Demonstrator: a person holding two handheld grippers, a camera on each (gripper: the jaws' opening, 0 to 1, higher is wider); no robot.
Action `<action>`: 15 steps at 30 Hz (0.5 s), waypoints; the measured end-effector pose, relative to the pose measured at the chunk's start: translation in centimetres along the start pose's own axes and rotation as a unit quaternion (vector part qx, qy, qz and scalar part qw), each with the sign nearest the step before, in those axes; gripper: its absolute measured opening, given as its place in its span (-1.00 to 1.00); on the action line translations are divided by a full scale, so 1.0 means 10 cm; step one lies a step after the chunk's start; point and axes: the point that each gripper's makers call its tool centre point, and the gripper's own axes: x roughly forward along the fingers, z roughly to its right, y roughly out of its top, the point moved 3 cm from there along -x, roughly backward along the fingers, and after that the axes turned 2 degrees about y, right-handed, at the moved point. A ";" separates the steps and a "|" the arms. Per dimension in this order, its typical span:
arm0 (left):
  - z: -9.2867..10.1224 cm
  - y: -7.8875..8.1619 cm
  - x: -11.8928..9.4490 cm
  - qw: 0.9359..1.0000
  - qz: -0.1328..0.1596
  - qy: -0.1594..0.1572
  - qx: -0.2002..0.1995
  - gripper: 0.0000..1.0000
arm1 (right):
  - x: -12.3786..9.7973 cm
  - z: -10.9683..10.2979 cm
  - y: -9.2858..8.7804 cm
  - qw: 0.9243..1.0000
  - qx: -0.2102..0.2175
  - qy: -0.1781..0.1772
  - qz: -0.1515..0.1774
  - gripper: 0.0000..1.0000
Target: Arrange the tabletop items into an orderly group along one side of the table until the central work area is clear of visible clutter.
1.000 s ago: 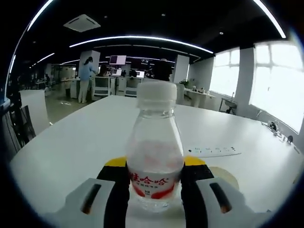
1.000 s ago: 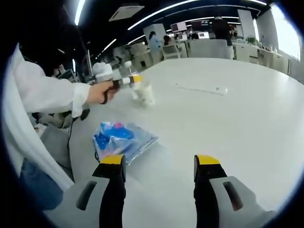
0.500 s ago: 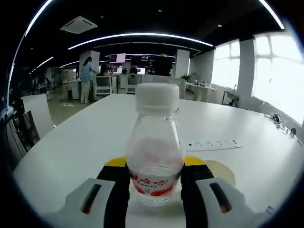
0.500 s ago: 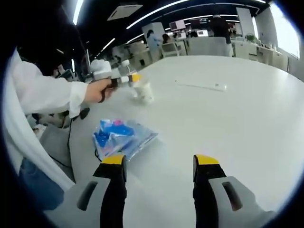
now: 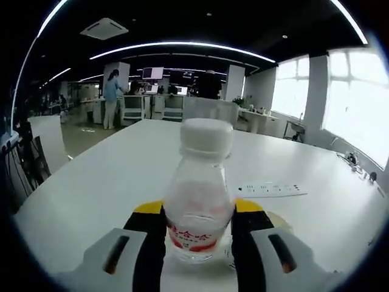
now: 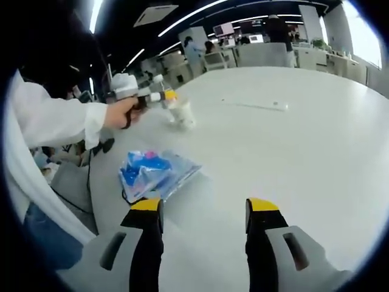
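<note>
**Bottle held on the left, blue packet waiting on the right**

My left gripper (image 5: pixel 197 219) has its jaws pinching a small clear water bottle (image 5: pixel 199 198) low on its body, one jaw pressed to each side of the red label. The bottle stands upright, white cap up, its long axis running straight up from between my jaws and leaning a little to the right in the left gripper view. Its base looks to be on or just above the white table (image 5: pixel 97 182); I can't tell which. The red label carries white Chinese characters that I can't read with confidence. Farther across the table, to the right, a white power strip (image 5: pixel 271 190) lies flat.

My right gripper (image 6: pixel 202 234) holds nothing, jaws spread wide over bare tabletop (image 6: pixel 292 140). The relation I care about next: a blue plastic packet (image 6: pixel 153 174) lies flat just ahead of and left of my left-hand jaw, near the table's edge. It is well nearer to this gripper than to the other, so I judge the right should take it, shifting left and forward. No print on it is legible. Beyond the packet, in the right gripper view, I see a hand (image 6: pixel 124 113) in a white sleeve holding the left gripper at the bottle, close to the same near-left edge, which seems the natural side to group things.
</note>
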 end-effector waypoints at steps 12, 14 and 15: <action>0.05 0.20 -0.12 1.000 0.020 -0.013 -0.006 -0.08 | -0.06 -0.02 0.01 1.000 0.007 0.000 0.013 0.05; 0.05 0.22 -0.15 1.000 0.021 -0.013 -0.005 -0.03 | -0.08 -0.02 0.02 1.000 0.008 -0.001 0.017 0.05; 0.05 0.23 -0.16 1.000 0.021 -0.014 -0.005 0.00 | -0.09 -0.02 0.02 1.000 0.009 -0.001 0.020 0.05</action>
